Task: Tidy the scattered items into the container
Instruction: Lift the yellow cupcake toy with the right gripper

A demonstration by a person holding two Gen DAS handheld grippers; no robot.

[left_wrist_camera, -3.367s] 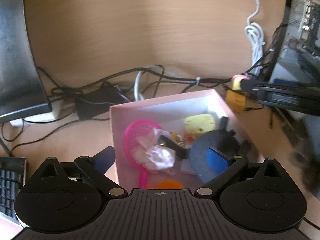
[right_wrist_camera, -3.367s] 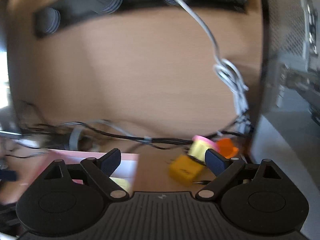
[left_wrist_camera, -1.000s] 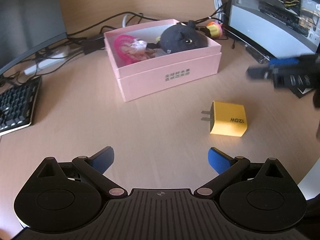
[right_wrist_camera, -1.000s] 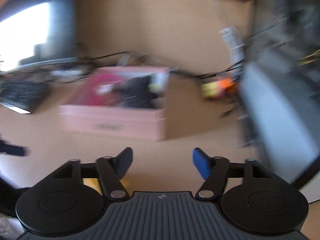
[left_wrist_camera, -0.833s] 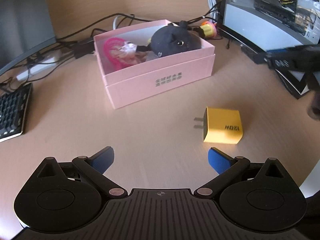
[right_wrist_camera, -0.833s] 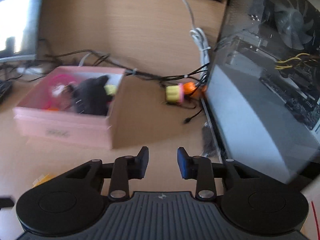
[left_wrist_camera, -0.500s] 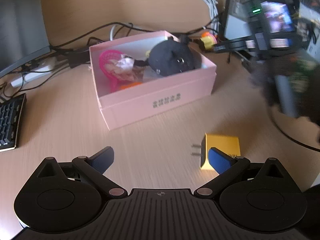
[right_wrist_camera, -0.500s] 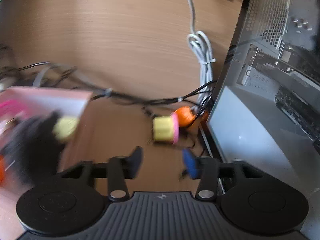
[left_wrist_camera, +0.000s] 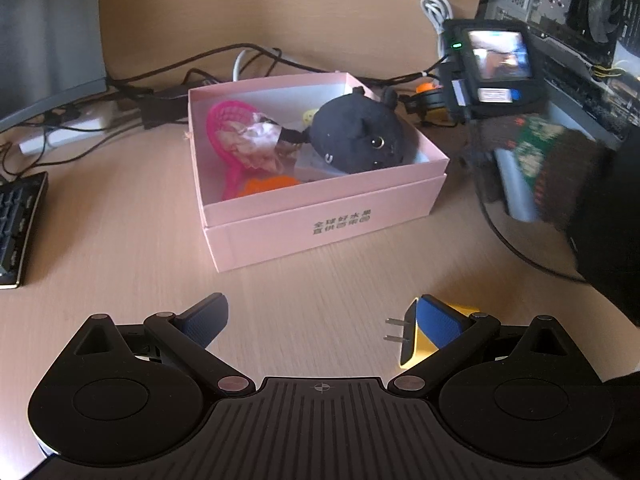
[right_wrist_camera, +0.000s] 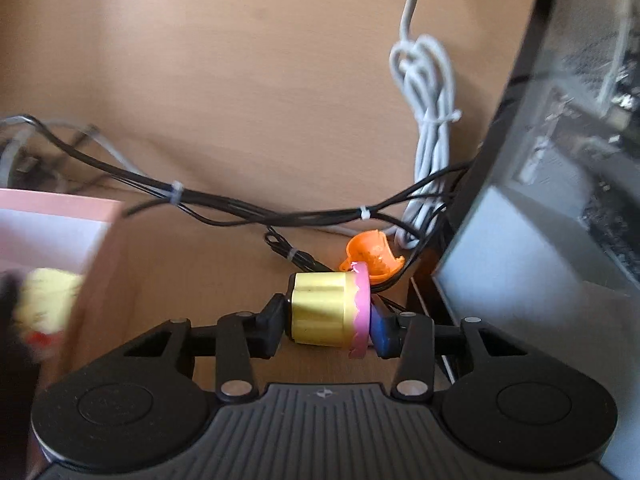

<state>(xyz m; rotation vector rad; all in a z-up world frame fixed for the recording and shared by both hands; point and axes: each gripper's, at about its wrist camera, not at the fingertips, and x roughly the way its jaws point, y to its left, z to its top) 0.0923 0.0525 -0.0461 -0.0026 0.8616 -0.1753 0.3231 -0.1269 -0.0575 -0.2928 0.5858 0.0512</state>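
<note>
On a cable-strewn wooden surface [right_wrist_camera: 224,60], the right tongs [right_wrist_camera: 328,326] clamp a toy cupcake [right_wrist_camera: 326,312] across its ends; it looks light, rigid and likely slippery. The left tongs [left_wrist_camera: 320,318] stand apart, with the blocky yellow charger [left_wrist_camera: 416,336] at their right tip, best pinched across its flat sides.

Matt pink cardboard box [left_wrist_camera: 320,216] on pale wood-grain desk [left_wrist_camera: 120,240] — glossy gold-and-pink plastic toy cupcake [right_wrist_camera: 324,312], fuzzy dark cloth plush [left_wrist_camera: 356,136].

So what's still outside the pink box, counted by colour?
Yellow: 1, the charger
Yellow and pink: 1, the cupcake toy, gripped in the right tongs
Orange: 1, the little cup
Total: 3
</note>
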